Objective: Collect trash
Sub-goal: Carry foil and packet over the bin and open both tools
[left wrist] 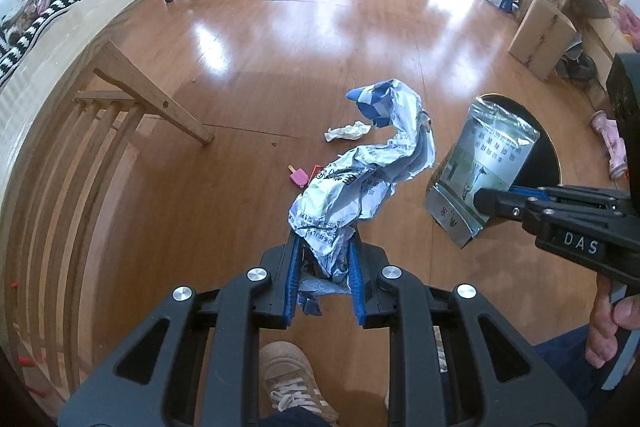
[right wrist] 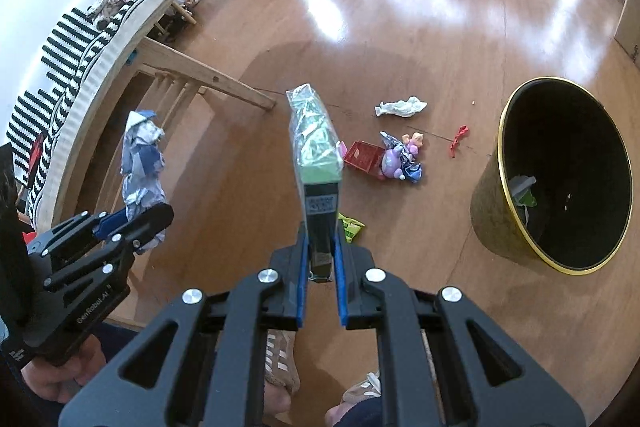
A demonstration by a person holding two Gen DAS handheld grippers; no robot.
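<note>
Left claw (left wrist: 324, 267) clamps crumpled wrapper (left wrist: 360, 171), right claw (right wrist: 320, 255) clamps foil pouch (right wrist: 316, 143); both lifted off floor, bin (right wrist: 560, 179) right of right claw for dumping.

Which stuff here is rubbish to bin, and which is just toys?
Job:
crumpled blue-white wrapper in left gripper
silver foil pouch in right gripper
white crumpled tissue
black gold-rimmed bin

Lying about:
red plastic basket
pink ice-lolly toy

Wood floor (right wrist: 400, 39), white tissue (right wrist: 401, 106), red basket (right wrist: 364, 155), black bin (right wrist: 560, 175)
</note>
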